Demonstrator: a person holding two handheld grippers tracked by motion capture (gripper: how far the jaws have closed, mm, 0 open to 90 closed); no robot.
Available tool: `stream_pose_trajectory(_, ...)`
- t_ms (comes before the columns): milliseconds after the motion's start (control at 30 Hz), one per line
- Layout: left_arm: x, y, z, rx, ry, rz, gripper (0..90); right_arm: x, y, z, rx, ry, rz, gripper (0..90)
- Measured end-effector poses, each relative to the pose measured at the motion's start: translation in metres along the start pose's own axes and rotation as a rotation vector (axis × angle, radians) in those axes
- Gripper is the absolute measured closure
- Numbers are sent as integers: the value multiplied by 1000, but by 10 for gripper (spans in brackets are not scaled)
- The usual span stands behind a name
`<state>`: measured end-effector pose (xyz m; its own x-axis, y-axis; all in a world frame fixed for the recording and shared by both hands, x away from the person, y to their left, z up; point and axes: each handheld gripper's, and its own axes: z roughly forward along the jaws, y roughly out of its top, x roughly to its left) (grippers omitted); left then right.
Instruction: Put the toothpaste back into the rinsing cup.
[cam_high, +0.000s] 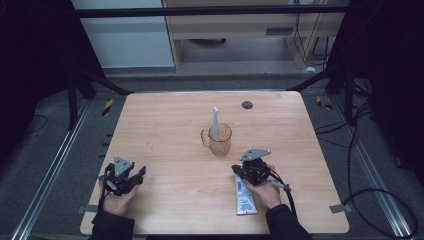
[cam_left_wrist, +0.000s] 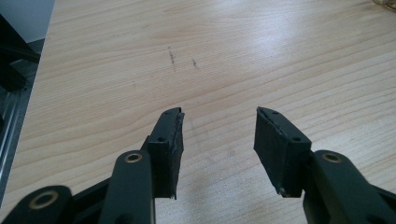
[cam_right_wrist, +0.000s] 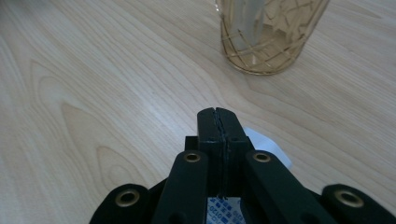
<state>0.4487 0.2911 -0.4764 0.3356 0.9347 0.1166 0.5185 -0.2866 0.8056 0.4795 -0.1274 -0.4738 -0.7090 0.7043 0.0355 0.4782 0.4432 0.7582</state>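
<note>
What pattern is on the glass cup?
Gold criss-cross lines on the amber glass cup, clearest in the right gripper view.

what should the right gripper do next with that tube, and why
Probably open its jaws and lower onto the toothpaste tube. The right gripper is shut with nothing between its pads, and the tube lies flat beneath it, short of the glass cup.

Unreadable blue print on white tube (cam_right_wrist: 224, 207)
</note>
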Motion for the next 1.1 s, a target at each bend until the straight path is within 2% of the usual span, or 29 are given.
stream_pose_trajectory(133, 0, 0, 0, 1, 0, 2, 512, -4, -3, 1, 12, -22, 13, 896)
stream_pose_trajectory(267, 0, 0, 0, -1, 0, 1, 512, -4, -4, 2, 23, -32, 3, 897)
stream_pose_trajectory(633, 0, 0, 0, -1, 0, 2, 513, -22, -15, -6, 39, -94, 57, 898)
stream_pose_trajectory(1100, 0, 0, -1, -1, 0, 4, 513, -36, -25, -21, 58, -147, 85, 897)
